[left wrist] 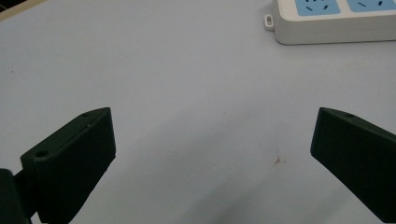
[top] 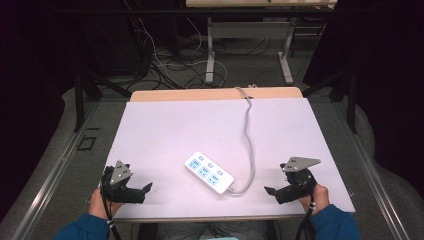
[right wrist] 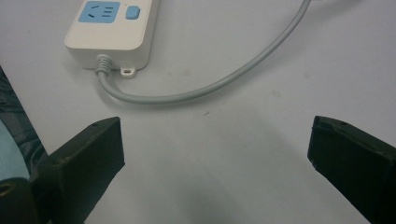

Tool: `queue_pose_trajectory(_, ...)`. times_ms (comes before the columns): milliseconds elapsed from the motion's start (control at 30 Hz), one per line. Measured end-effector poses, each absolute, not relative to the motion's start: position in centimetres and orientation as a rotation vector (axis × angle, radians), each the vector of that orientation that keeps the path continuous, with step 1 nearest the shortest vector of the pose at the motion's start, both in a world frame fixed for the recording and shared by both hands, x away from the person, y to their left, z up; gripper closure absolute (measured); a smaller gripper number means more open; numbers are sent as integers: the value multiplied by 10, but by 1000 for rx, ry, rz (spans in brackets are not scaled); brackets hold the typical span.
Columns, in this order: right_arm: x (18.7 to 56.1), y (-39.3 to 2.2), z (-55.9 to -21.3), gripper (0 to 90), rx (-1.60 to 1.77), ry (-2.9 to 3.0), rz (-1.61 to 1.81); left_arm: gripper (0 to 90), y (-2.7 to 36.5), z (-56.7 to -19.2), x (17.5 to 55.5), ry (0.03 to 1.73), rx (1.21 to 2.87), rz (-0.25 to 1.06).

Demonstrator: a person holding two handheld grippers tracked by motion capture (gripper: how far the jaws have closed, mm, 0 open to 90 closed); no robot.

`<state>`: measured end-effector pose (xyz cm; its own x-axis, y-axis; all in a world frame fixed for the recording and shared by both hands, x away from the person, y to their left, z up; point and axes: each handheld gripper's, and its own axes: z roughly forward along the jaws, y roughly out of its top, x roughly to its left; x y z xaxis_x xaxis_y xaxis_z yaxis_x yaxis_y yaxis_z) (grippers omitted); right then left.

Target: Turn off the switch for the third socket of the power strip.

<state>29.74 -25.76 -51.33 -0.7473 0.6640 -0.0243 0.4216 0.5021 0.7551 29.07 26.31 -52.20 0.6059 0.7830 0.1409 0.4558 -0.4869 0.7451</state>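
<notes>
A white power strip with blue sockets lies on the pale tabletop, near its front middle. Its grey cable loops from the strip's near end and runs to the far edge. My left gripper rests at the front left, open, jaws pointing right toward the strip, nothing between them. My right gripper rests at the front right, open and empty, jaws pointing left. In the left gripper view the strip's end sits at the top right. In the right gripper view the strip's cable end is at the upper left.
The table's wooden far edge shows beyond the pale surface. Behind it on the floor stand another table's legs and tangled cables. Dark curtains flank both sides. Blue sleeves enter from the bottom.
</notes>
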Motion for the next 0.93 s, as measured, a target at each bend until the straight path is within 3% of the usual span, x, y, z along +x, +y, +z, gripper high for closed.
queue_pose_trajectory(933, 298, -258, -514, 31, 923, 2445, 1089, 1, 267, -525, 296, 981, 2164, 619)
